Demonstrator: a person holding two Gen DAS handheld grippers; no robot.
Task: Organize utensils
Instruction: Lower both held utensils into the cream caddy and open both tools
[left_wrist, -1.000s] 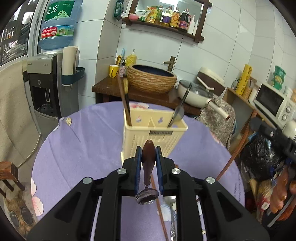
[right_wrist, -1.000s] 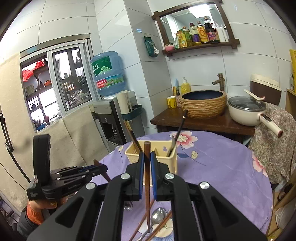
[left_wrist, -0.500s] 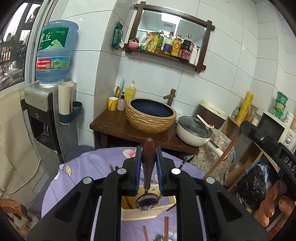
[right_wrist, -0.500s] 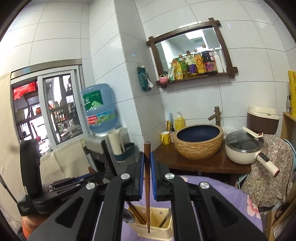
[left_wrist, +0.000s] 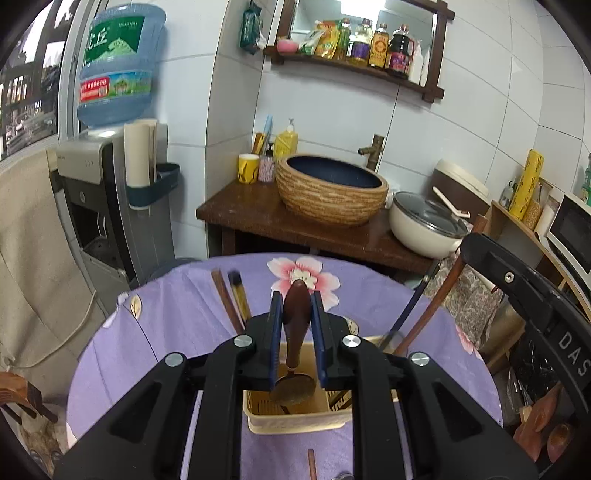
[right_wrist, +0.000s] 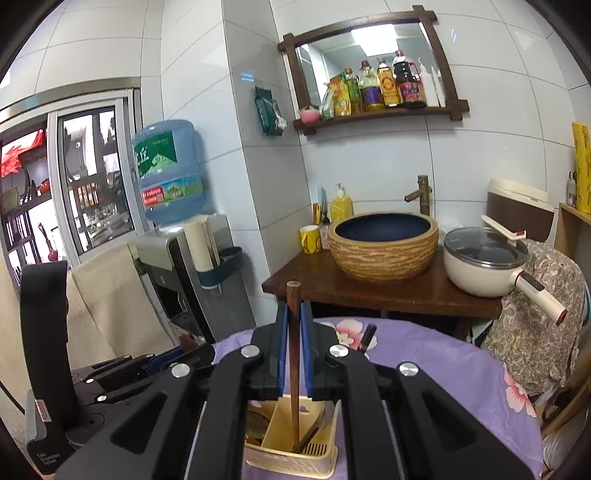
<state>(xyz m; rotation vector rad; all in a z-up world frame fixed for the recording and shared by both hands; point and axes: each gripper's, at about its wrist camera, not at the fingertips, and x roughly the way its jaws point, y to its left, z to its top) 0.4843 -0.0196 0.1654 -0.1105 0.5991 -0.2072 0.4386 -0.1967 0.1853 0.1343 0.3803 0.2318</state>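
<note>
Left jaws: the left gripper (left_wrist: 297, 314) is pinching the brown handle of a spoon (left_wrist: 295, 369) between its blue pads, closed down to the handle's width.
Right jaws: the right gripper (right_wrist: 294, 321) is clamping a single brown chopstick (right_wrist: 294, 369), its pads nearly meeting around the thin shaft.
Spoon axis: the spoon is hanging roughly upright, handle tip up and bowl down, the bowl dipping into the caddy's left section.
Chopstick axis: its length is running near vertical, blunt end rising above the pads, lower end reaching down into a middle compartment of the caddy; whether it is touching the bottom I cannot tell.
Caddy: the cream utensil caddy (left_wrist: 295, 419) is sitting on the purple floral tablecloth (left_wrist: 177, 314) directly beneath both tools.
Already stored: two chopsticks (left_wrist: 232, 299) are leaning out of the far left of the caddy, and a dark-handled utensil (left_wrist: 413, 314) is standing on the right side.
Left to do: I judge both held pieces are about to be released; another chopstick (left_wrist: 312, 463) is lying on the cloth nearer than the caddy, so the sorting is not finished.
</note>
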